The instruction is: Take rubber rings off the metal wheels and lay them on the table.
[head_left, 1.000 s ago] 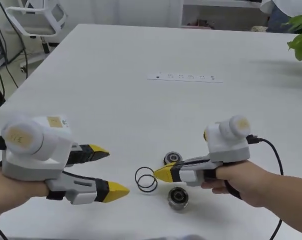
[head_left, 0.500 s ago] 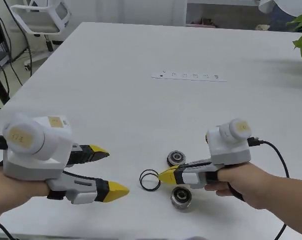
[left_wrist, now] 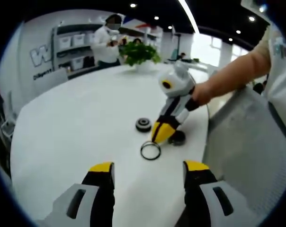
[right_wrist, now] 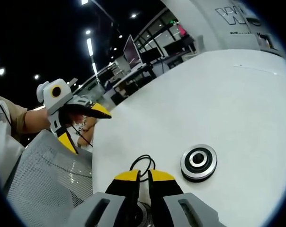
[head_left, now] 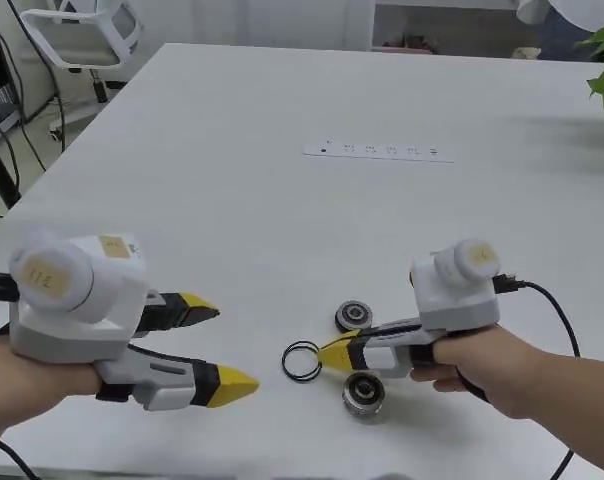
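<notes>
Rubber rings (head_left: 301, 361) flat on table (head_left: 282, 200), beside two metal wheels (head_left: 353, 316). Rings seem thin, light, floppy; pinch at edge. Left gripper (head_left: 225, 345) jaws wide, empty; right gripper (head_left: 325, 352) jaws nearly together at rings, grip unclear

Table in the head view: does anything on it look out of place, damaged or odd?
Nothing stands out. The rubber rings lie flat on the table, just ahead of the right tongs. The far metal wheel and the near metal wheel rest flat on either side of the tongs, with no visible damage.
</notes>
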Demonstrator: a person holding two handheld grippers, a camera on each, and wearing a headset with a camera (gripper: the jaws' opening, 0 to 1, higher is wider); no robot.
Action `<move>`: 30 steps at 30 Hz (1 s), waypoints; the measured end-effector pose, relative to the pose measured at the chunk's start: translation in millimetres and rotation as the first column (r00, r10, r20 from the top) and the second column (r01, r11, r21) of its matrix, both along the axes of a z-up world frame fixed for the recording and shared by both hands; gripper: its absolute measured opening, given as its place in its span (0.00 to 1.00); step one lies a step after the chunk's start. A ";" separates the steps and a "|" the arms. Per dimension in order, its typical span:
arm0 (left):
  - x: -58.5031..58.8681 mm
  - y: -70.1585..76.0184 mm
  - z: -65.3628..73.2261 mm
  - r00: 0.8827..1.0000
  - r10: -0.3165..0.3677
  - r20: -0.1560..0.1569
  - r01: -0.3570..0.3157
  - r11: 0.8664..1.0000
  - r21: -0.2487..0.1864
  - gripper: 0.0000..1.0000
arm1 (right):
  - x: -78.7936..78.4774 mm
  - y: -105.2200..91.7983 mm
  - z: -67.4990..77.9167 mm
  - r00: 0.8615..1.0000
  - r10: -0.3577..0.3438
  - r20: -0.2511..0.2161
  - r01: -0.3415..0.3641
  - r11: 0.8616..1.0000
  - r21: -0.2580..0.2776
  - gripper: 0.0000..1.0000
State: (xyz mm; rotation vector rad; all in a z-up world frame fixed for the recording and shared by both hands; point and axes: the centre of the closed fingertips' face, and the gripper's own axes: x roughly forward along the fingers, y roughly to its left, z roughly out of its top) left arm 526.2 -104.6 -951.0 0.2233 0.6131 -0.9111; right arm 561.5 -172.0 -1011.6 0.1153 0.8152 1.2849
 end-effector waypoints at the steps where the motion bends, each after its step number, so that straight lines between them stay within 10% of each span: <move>1: 0.0 0.1 -0.4 1.000 -0.001 -0.001 0.001 1.000 0.002 0.59 | -0.3 -0.5 -0.6 1.000 0.002 0.004 -0.002 1.000 -0.005 0.06; 30: 35.0 -21.1 7.9 0.999 -0.044 0.023 0.043 0.999 0.016 0.57 | 26.3 -37.0 44.7 0.992 -0.107 0.070 0.100 0.990 0.102 0.25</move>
